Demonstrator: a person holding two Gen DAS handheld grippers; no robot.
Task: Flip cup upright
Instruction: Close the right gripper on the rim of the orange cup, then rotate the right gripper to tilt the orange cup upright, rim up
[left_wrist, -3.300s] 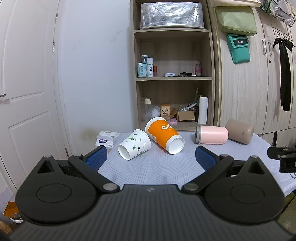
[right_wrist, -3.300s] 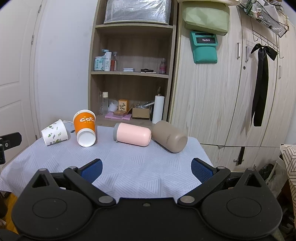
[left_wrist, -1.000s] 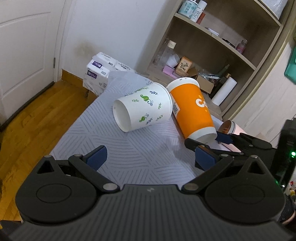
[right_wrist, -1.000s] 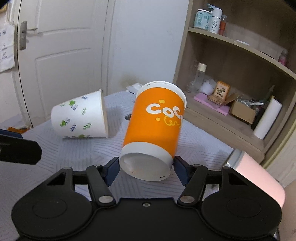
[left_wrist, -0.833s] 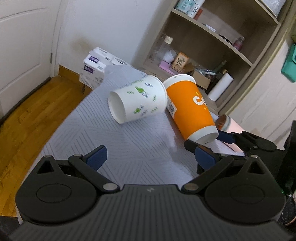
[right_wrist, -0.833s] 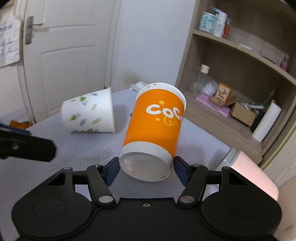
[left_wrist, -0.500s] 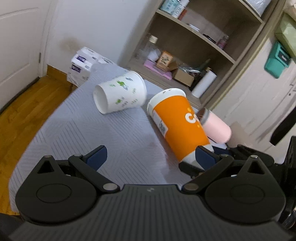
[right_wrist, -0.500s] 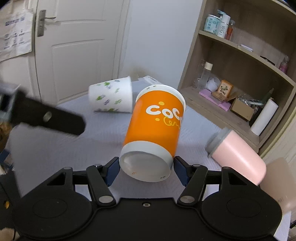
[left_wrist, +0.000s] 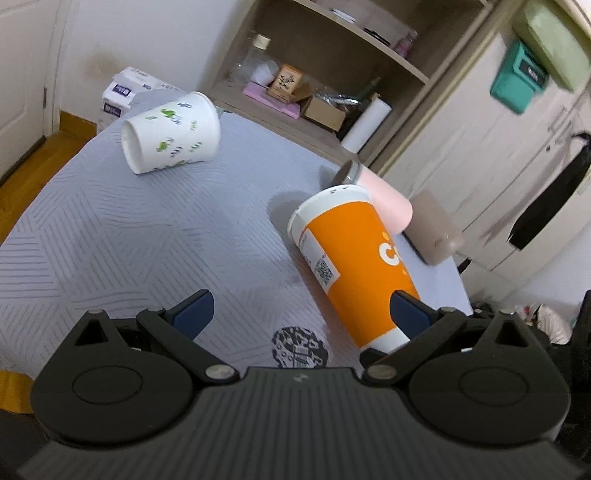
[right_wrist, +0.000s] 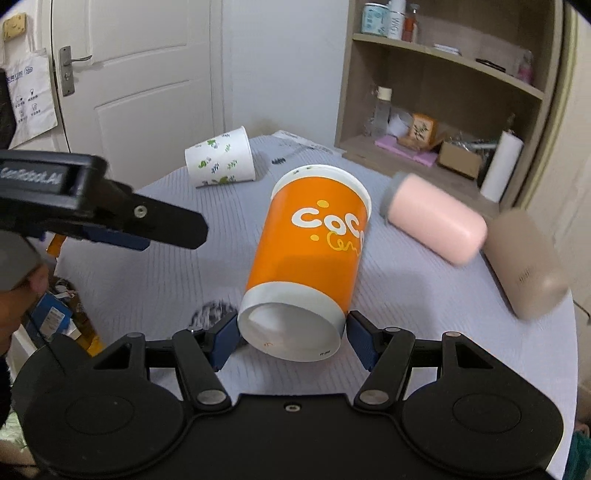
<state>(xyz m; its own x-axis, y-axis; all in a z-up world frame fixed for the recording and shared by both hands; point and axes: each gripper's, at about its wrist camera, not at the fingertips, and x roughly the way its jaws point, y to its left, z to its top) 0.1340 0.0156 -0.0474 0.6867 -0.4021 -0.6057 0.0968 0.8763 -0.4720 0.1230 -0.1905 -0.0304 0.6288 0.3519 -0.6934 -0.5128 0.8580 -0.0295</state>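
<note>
White patterned cloth covers the surface, and the frames are a little blurred. Nearest in the right wrist view, the right gripper has its jaws clenched on the narrow base end of the orange cup. One blue pad presses each side of the white band at the cup's bottom. The cup is tilted, base toward the camera and open rim pointing away and upward; I cannot tell whether it touches the cloth. A dark round print lies on the cloth just beside the cup's base.

The left gripper hovers over the near part of the surface with its jaws released and wide apart, grasping nothing. In the left wrist view the orange cup shows just left of its right pad, base hidden behind it. In the right wrist view the left gripper reaches in from the left, apart from the cup.

Farther back, a pink cup lies on its side, with a brown cup just beside it near the right edge. A white cup with green leaf marks lies on its side at the far left corner, well apart from the orange one.

Beyond the surface stand a wooden shelf with bottles and boxes, and a white door.
</note>
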